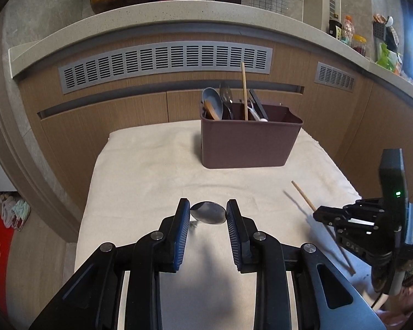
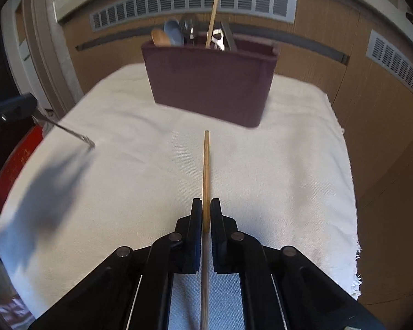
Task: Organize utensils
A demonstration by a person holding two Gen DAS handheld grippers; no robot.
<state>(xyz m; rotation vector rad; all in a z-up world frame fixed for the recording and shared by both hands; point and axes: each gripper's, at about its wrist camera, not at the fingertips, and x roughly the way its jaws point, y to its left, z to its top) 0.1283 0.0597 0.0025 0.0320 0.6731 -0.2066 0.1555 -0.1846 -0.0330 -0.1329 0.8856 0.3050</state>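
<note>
Between the pads of the left tool [image 1: 208,214] sits the bowl of a metal spoon [image 1: 208,216], clamped by its edges and lifted off the white cloth [image 1: 151,170] that covers the tabletop. Ahead of that tool, toward the far edge of the cloth, stands a maroon utensil holder [image 1: 249,143] already bearing spoons, a wooden stick and other pieces. Off to its right, the right tool [image 2: 206,214] is closed tight on a wooden chopstick [image 2: 206,170], which points forward past its tips toward the holder.
</note>
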